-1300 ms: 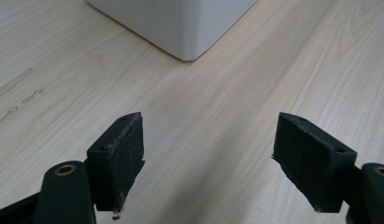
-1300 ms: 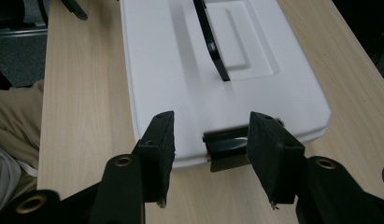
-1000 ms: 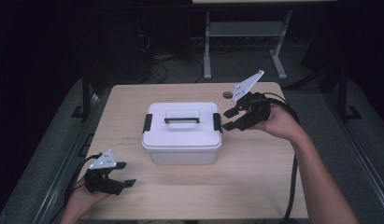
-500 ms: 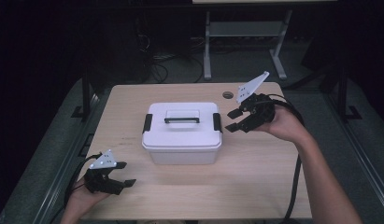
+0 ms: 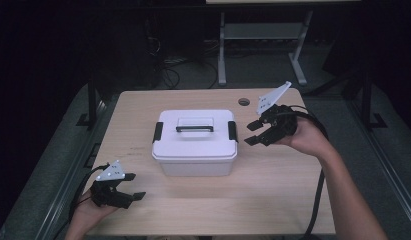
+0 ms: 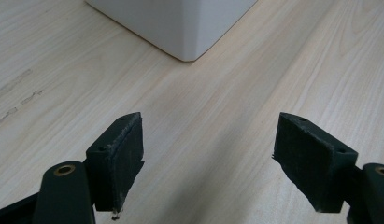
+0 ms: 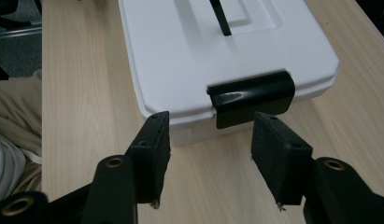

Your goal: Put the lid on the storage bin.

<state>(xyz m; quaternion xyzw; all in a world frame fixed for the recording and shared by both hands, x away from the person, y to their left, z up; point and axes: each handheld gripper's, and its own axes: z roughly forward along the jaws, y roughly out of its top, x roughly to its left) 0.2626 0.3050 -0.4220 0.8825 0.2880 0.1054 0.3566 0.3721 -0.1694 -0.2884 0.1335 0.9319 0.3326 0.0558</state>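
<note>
A white plastic storage box [image 5: 195,142] sits near the middle of a pale wood-grain table [image 5: 273,200]. The box is rectangular with rounded corners and smooth, matte walls; its lid has a shallow recessed panel crossed by a slim black carry handle [image 5: 194,128]. A glossy black latch [image 7: 251,97] clips down over the lid's rim at the short end facing the right gripper, and a matching latch [image 5: 157,132] marks the opposite end.

The right gripper [image 5: 256,133] hovers just beside the box's right end, its two blocky black jaws pointed at the latch. In the right gripper view the latch lies between and just beyond the jaw tips, with the pads apart from it. The jaws have just been opening and stand moderately wide, with nothing gripped. A grey three-cornered plate [image 5: 274,98] tilts up from its top.

The left gripper [image 5: 129,199] rests low at the table's near left corner, well apart from the box. Its flat, rubbery pads [image 6: 128,149] are spread wide over bare tabletop, empty. A small round dark hole [image 5: 244,102] lies in the table's far edge region.
</note>
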